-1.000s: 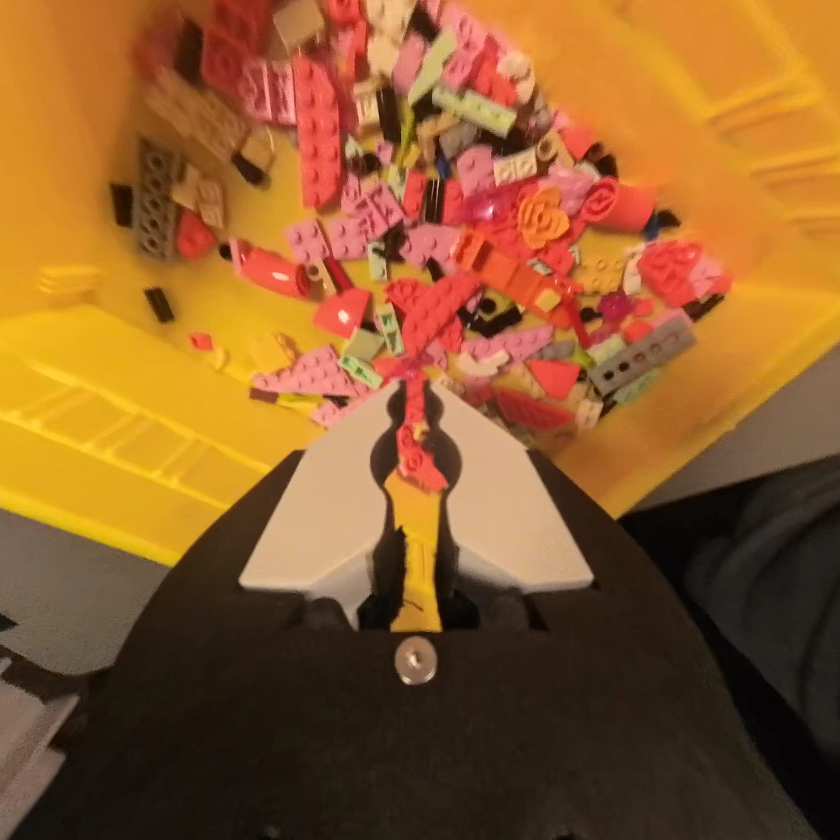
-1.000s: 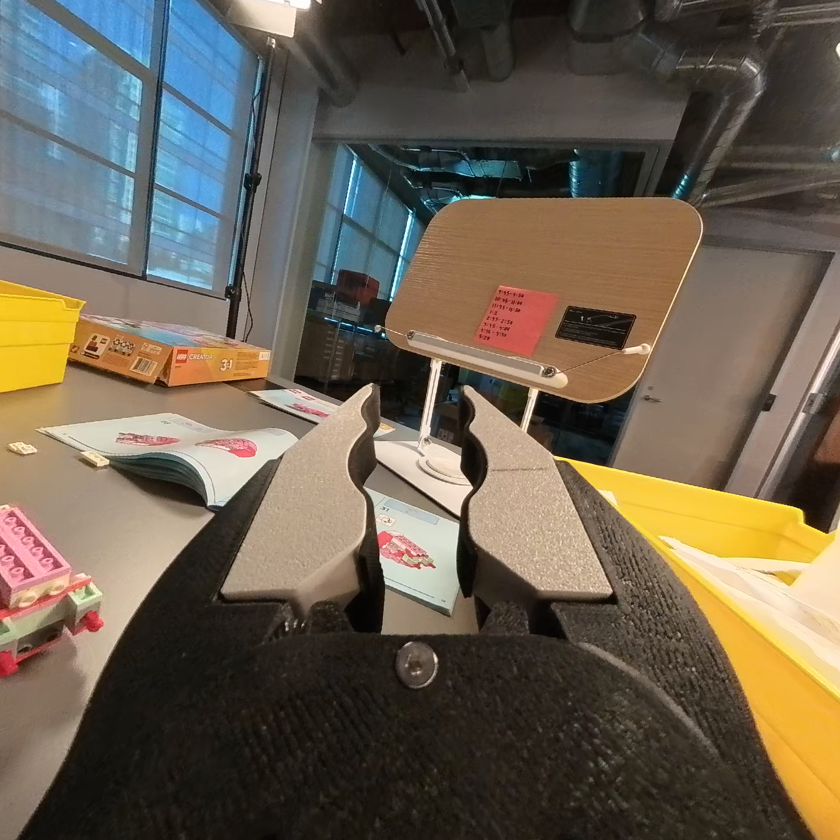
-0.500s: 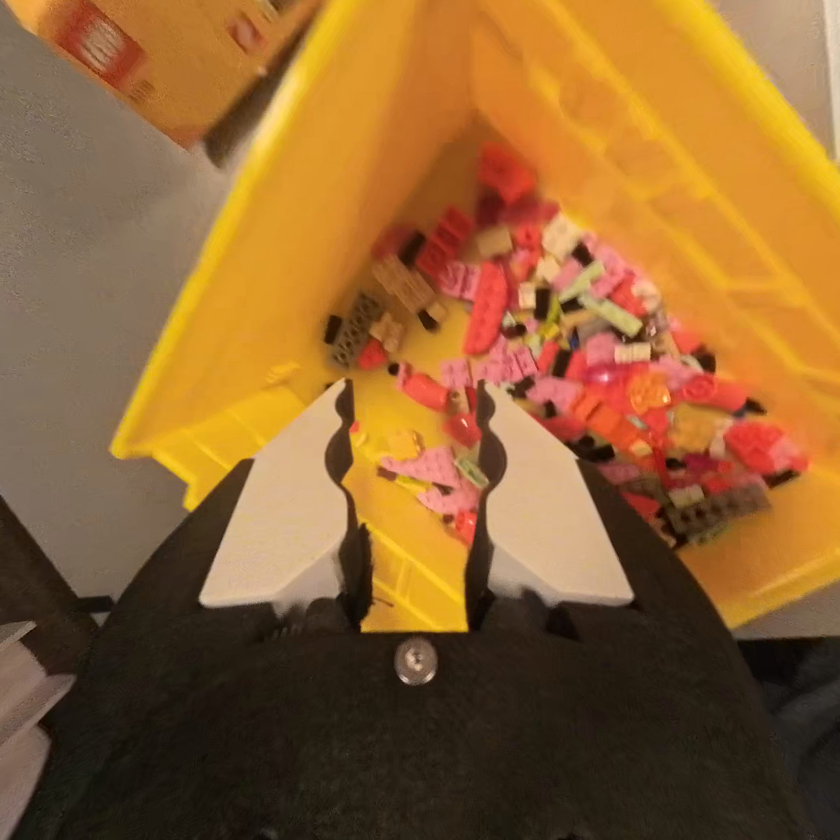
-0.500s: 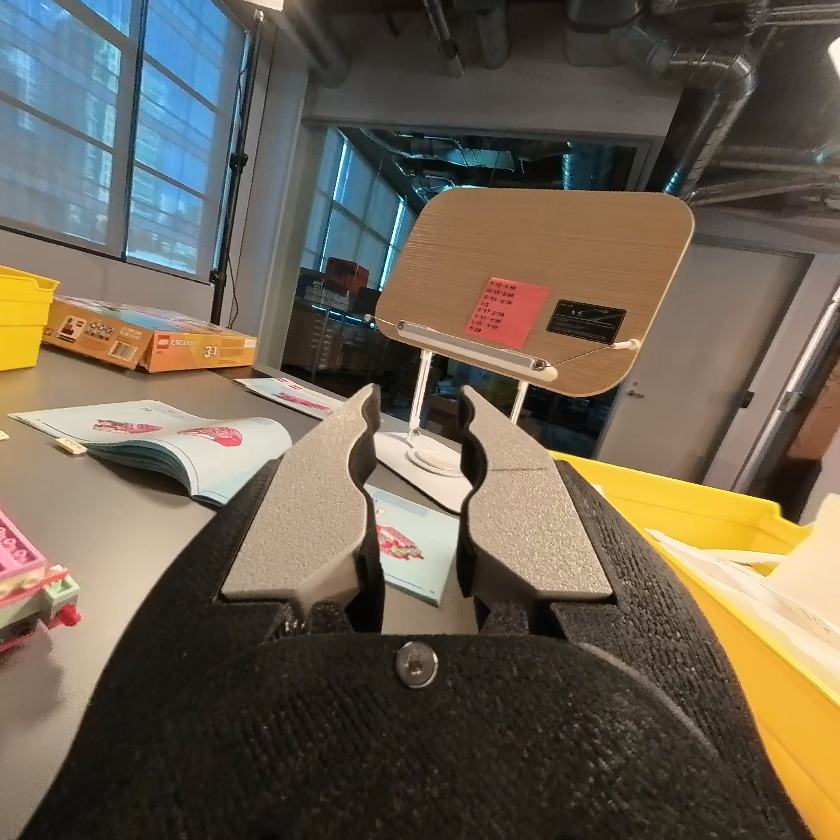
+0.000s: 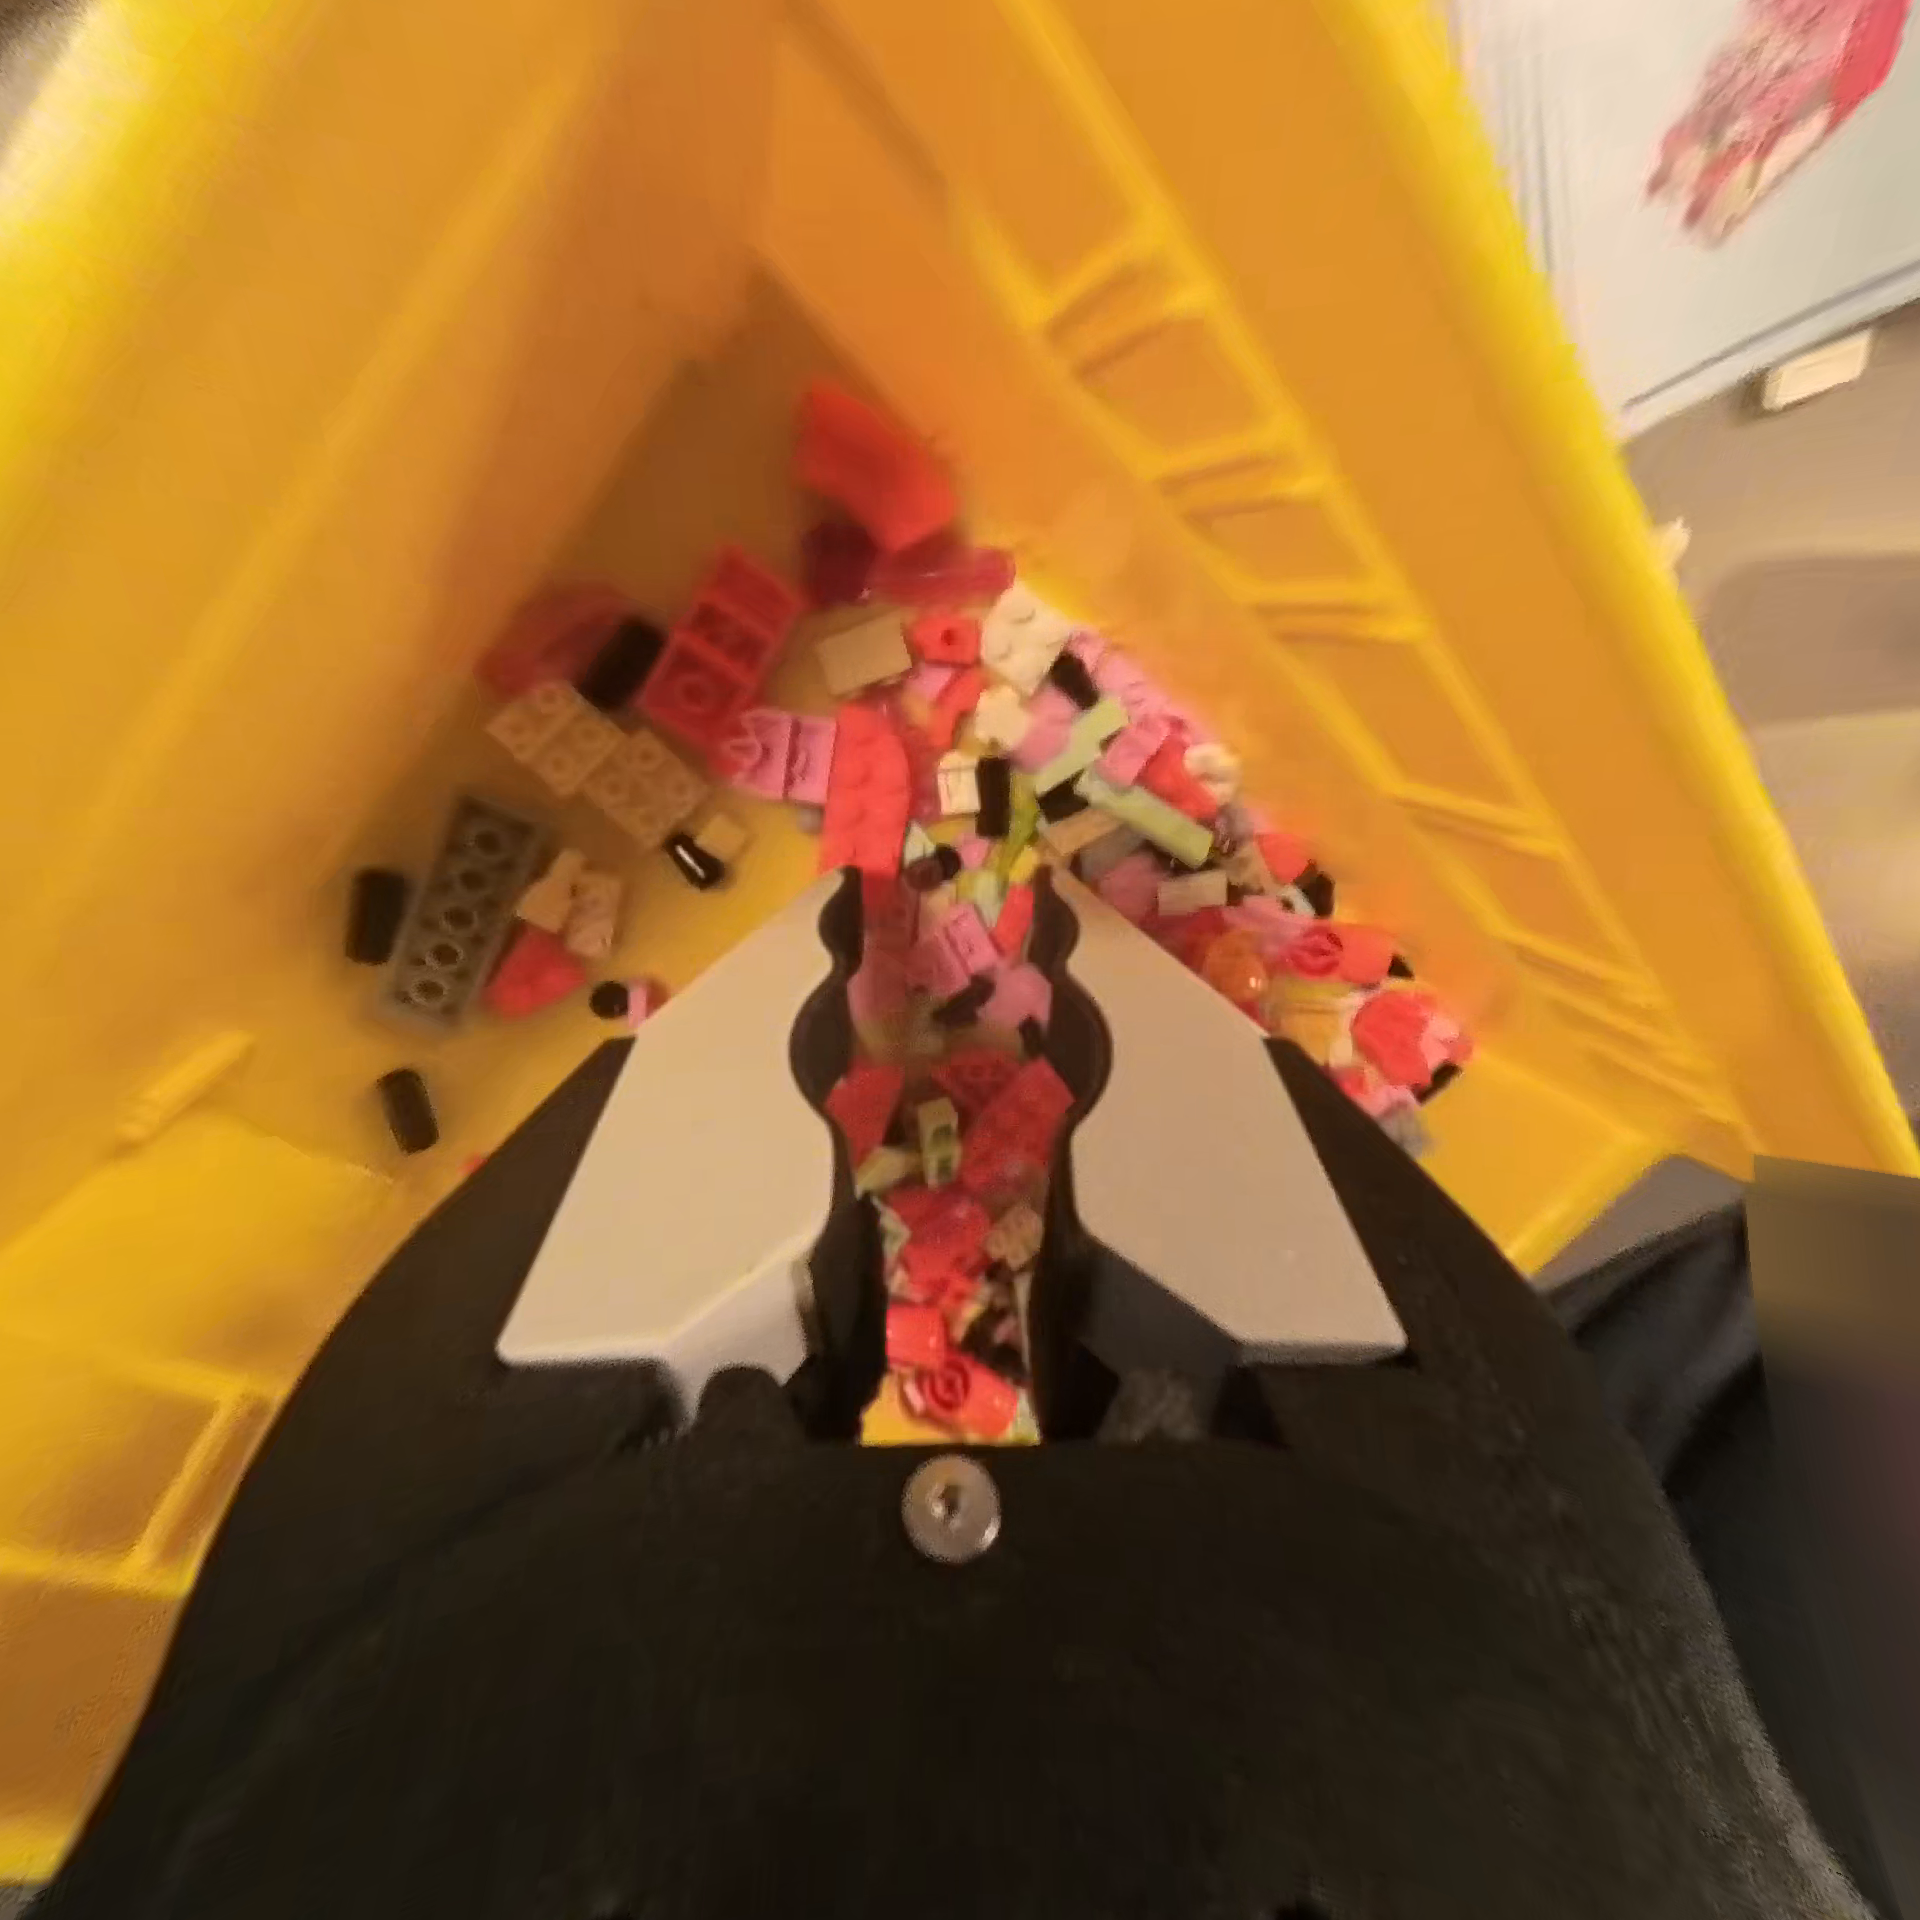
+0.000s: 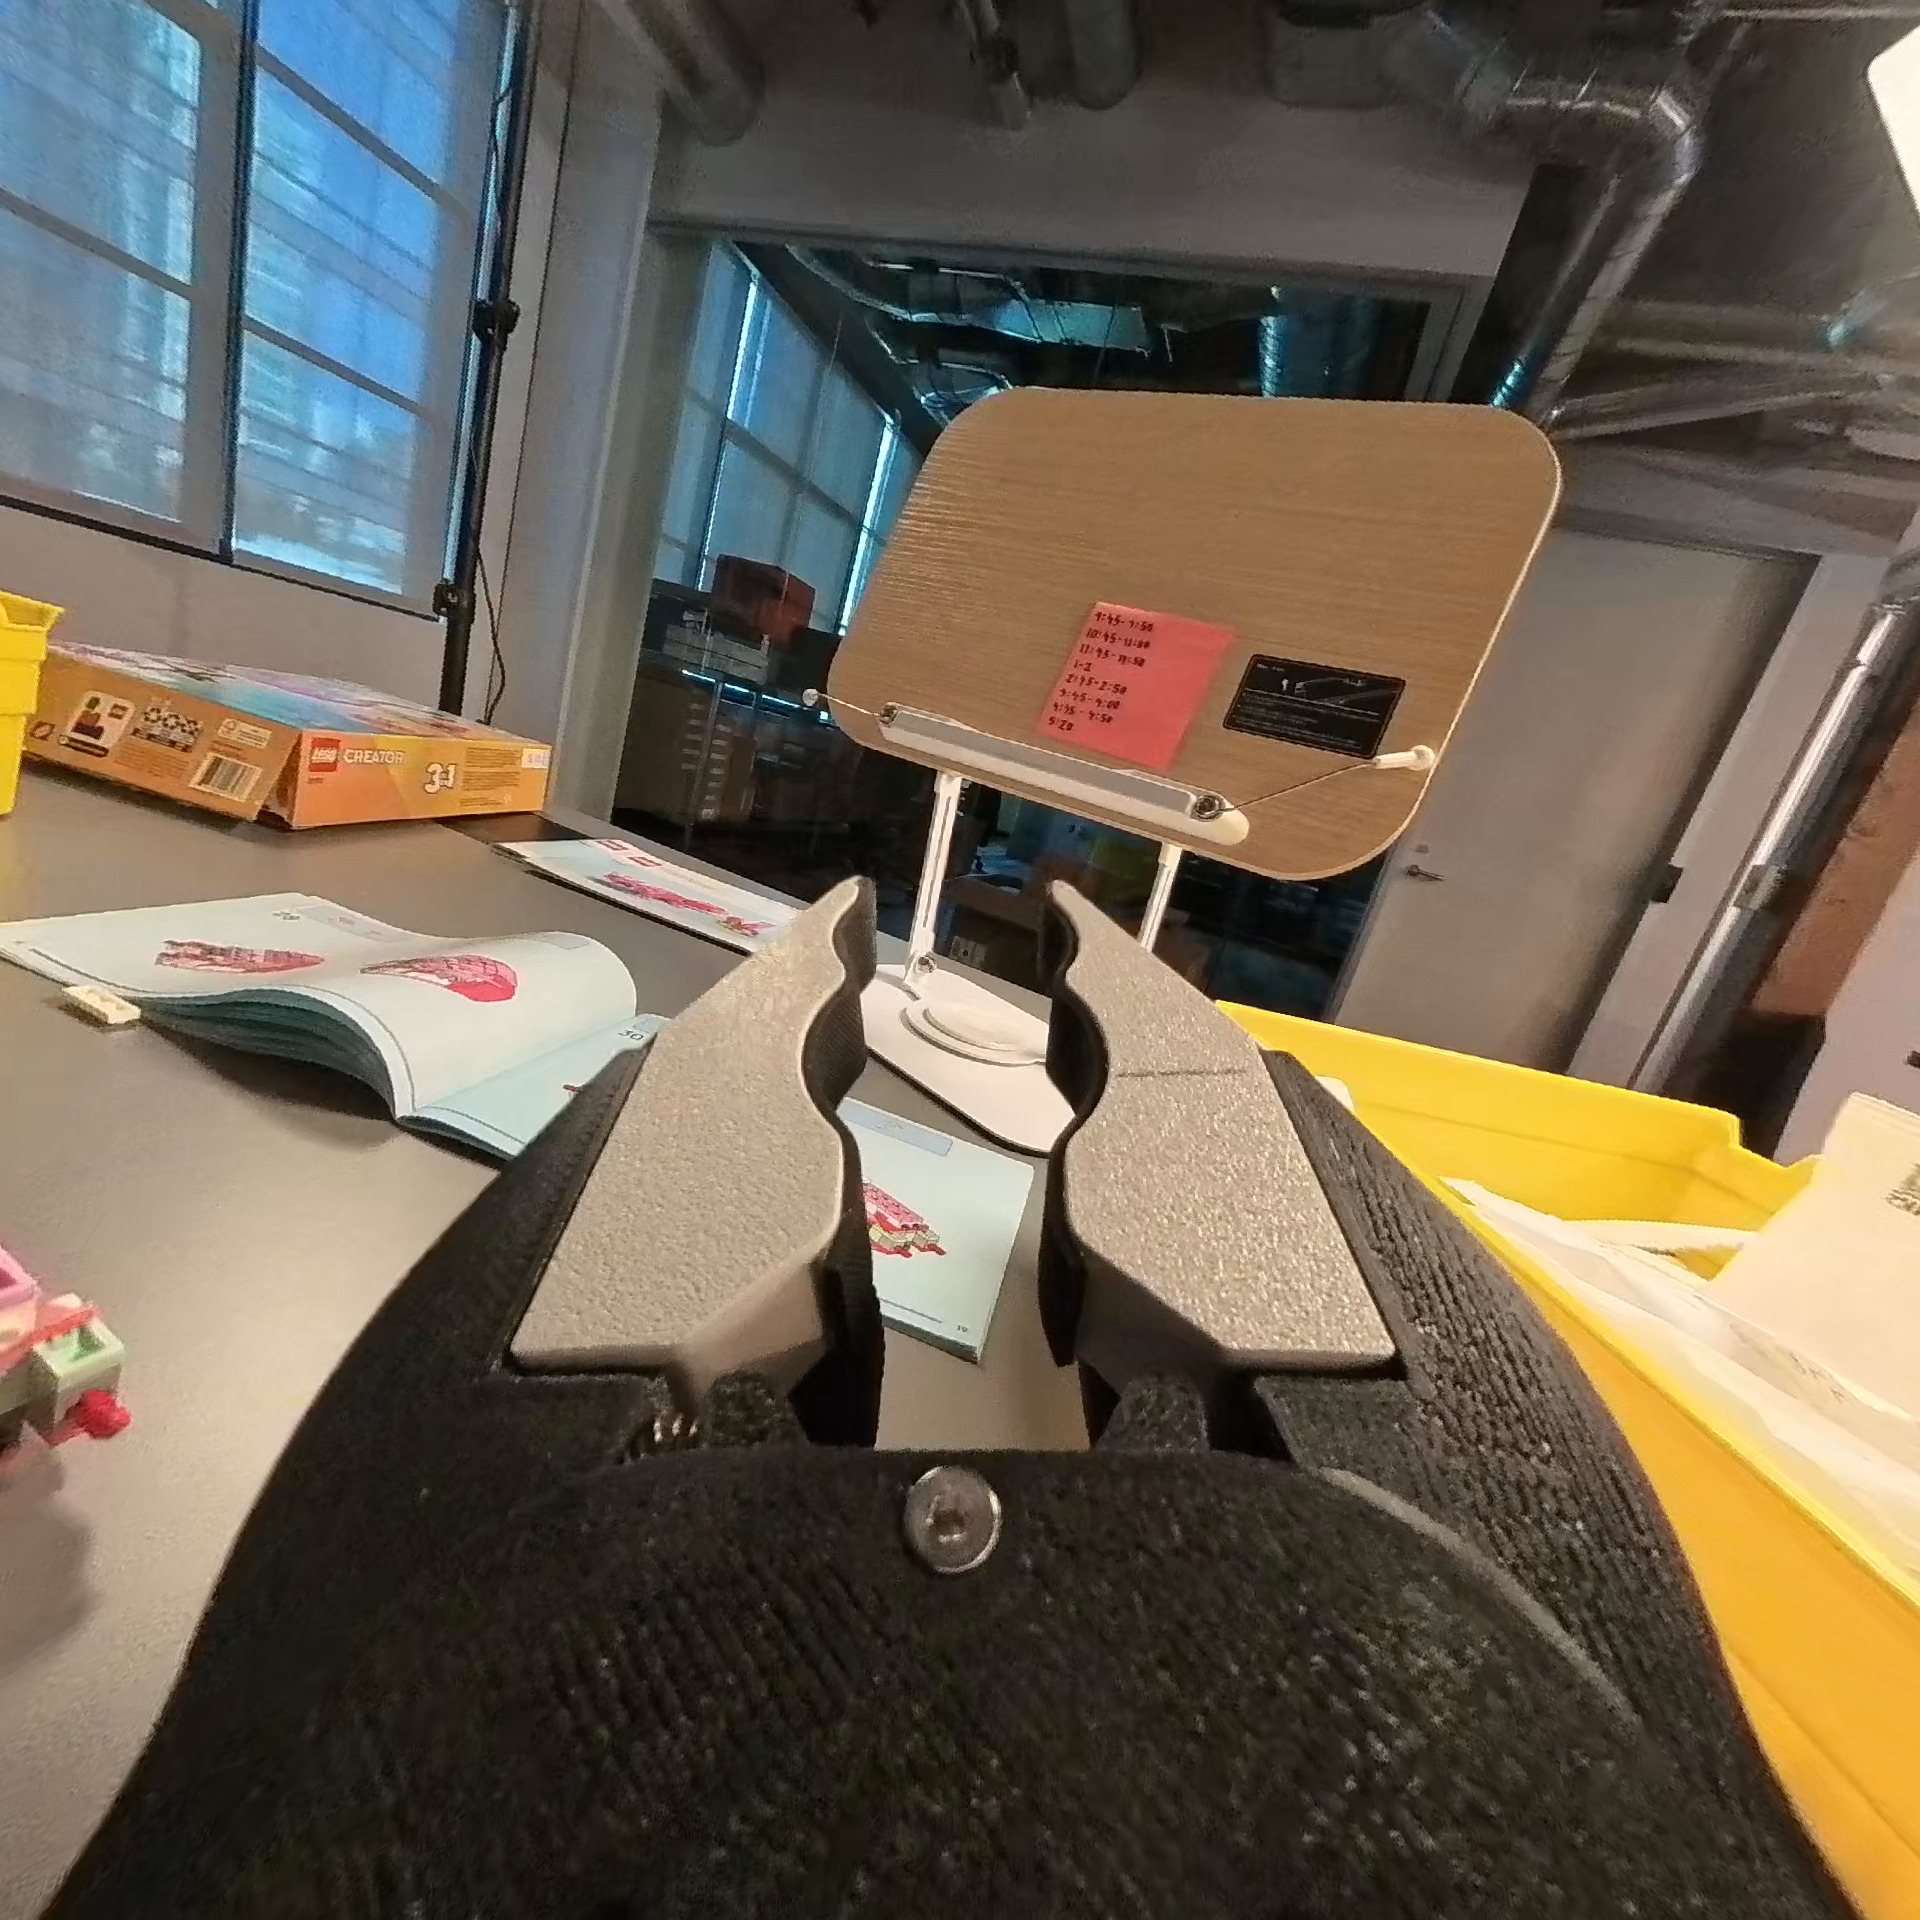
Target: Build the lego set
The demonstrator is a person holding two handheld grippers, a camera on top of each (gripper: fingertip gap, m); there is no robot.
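The left gripper (image 5: 945, 894), partly open and holding nothing, points at the brick pile (image 5: 1039, 790) mid-frame inside the yellow bin (image 5: 260, 520); the right gripper (image 6: 956, 914), also partly open and bare, hangs over the table (image 6: 208, 1195).

Counts: two yellow bins (image 6: 1538, 1132) (image 6: 21, 665), one product box (image 6: 281, 748), two booklets (image 6: 343, 997) (image 6: 644, 883), one book stand (image 6: 1195, 623) with two stickers, one partly built brick model (image 6: 52, 1361), one loose-brick heap (image 5: 1018, 790), too many to count.

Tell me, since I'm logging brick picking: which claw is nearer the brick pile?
Left. The left claw hangs open just above the brick pile; the right claw is over the table.
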